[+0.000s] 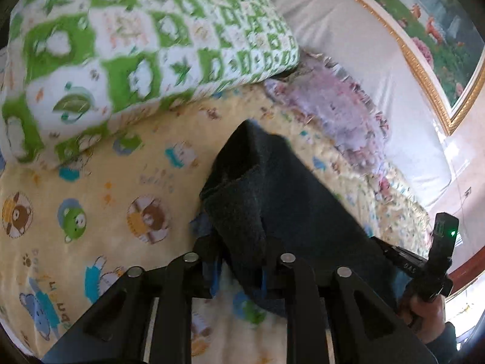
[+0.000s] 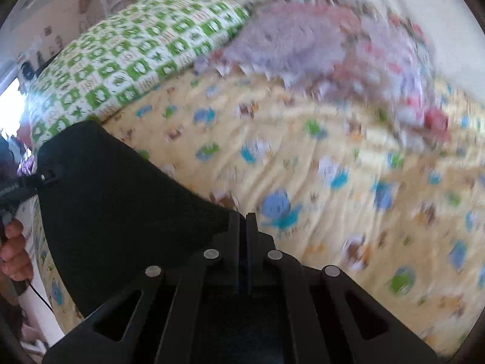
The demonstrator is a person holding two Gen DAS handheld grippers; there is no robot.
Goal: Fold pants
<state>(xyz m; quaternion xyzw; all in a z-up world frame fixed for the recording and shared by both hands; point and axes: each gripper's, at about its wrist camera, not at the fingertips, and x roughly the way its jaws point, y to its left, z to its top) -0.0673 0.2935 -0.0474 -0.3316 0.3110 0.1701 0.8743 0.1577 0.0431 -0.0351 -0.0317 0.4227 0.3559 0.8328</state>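
Note:
Dark blue-black pants (image 1: 272,182) hang stretched between my two grippers above a yellow cartoon-print bedsheet (image 1: 106,188). In the left wrist view my left gripper (image 1: 239,261) is shut on a bunched edge of the pants. The right gripper's body (image 1: 436,261) shows at the far right, held by a hand. In the right wrist view my right gripper (image 2: 242,221) is shut on the pants (image 2: 121,200), whose cloth spreads left to the left gripper (image 2: 45,177). The view is blurred.
A green-and-white checked pillow (image 1: 127,45) lies at the head of the bed, also in the right wrist view (image 2: 121,54). A purple-pink frilled pillow (image 1: 333,106) lies beside it. A white headboard (image 1: 363,45) and a gold-framed picture (image 1: 424,30) stand behind.

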